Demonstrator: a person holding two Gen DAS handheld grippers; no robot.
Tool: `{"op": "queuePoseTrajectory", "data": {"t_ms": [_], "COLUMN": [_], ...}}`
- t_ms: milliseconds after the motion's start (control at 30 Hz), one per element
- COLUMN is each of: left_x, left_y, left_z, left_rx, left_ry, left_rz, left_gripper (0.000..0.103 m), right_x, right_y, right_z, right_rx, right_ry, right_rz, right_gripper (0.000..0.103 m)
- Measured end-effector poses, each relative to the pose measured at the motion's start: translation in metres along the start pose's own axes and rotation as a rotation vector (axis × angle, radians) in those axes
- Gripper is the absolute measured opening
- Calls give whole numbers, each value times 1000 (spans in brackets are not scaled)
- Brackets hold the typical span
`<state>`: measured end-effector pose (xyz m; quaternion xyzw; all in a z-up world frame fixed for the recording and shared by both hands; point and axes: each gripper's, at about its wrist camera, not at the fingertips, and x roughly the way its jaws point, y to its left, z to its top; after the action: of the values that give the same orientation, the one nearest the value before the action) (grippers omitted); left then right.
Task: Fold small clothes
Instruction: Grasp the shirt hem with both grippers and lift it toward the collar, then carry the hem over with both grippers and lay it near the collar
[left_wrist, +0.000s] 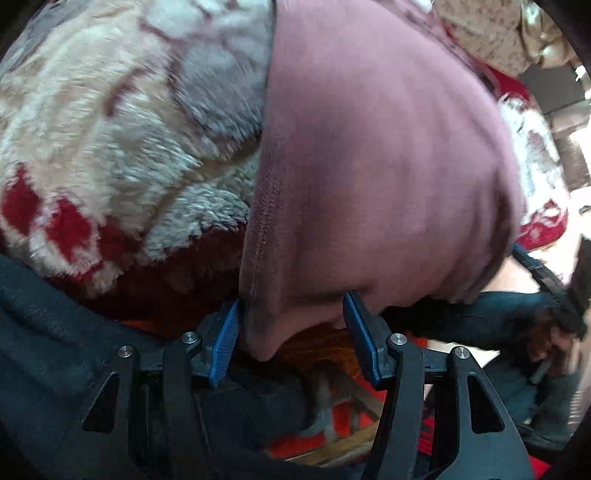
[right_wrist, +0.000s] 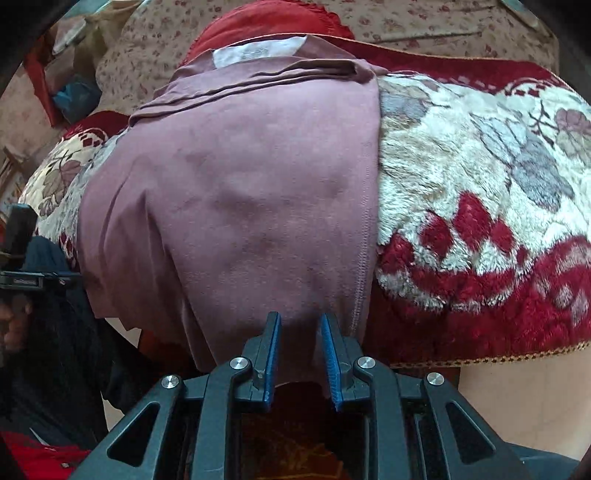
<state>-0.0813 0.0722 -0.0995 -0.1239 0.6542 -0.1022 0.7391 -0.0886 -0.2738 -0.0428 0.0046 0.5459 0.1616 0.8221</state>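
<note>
Garment: a mauve knit garment (right_wrist: 236, 192) lies spread on a plush floral blanket (right_wrist: 480, 177), its near hem hanging over the blanket's front edge; a white label (right_wrist: 258, 51) shows at the far end, where the fabric bunches in folds.
Garment type: cannot tell whether it is a shirt or shorts; sleeves or legs are not visible.
Hidden parts: the near hem drops behind both tools, so its lowest edge is cut off; the left wrist view is blurred and shows only one stitched side seam (left_wrist: 264, 229) clearly.
Right tool: the right tool (right_wrist: 299, 325) has its blue pads narrowly apart with the garment's near edge between them; the cloth fills the gap, gripped near the stitched right seam.
Left tool: the left tool (left_wrist: 291, 306) stands about half open, with a hanging corner of the garment between the pads; the left pad (left_wrist: 229, 325) touches the seam edge, the right pad lies against the cloth, and a firm clamp cannot be made out.
Blanket: cream, grey and red pile with a dark red border, under the garment.
Beyond: floral bedding (right_wrist: 424, 26) behind the blanket.
Person: a dark sleeve (left_wrist: 509, 314) at the right edge of the left wrist view, blurred.
</note>
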Motion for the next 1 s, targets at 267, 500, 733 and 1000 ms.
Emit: {"op": "queuePoseTrajectory", "data": {"t_ms": [267,500,733,1000], "left_x": [-1,8,-13,11], "left_y": [11,10,-1,4], "left_z": [-8,-6,-10,-2], "left_rx": [-43,-16,27,3], "left_ry": [5,41,-12,50], "left_rz": [60,49,-72,-58], "left_gripper": [55,25,5,5], "right_x": [-3,-11,-18,-14], "right_y": [-3,-2,-23,-25], "right_z": [8,18,13,-4], "right_rx": [28,51,155,159], "right_ry": [-26,-75,-63,81], "right_rz": [12,13,9,21], "right_gripper": [21,21,21,37]}}
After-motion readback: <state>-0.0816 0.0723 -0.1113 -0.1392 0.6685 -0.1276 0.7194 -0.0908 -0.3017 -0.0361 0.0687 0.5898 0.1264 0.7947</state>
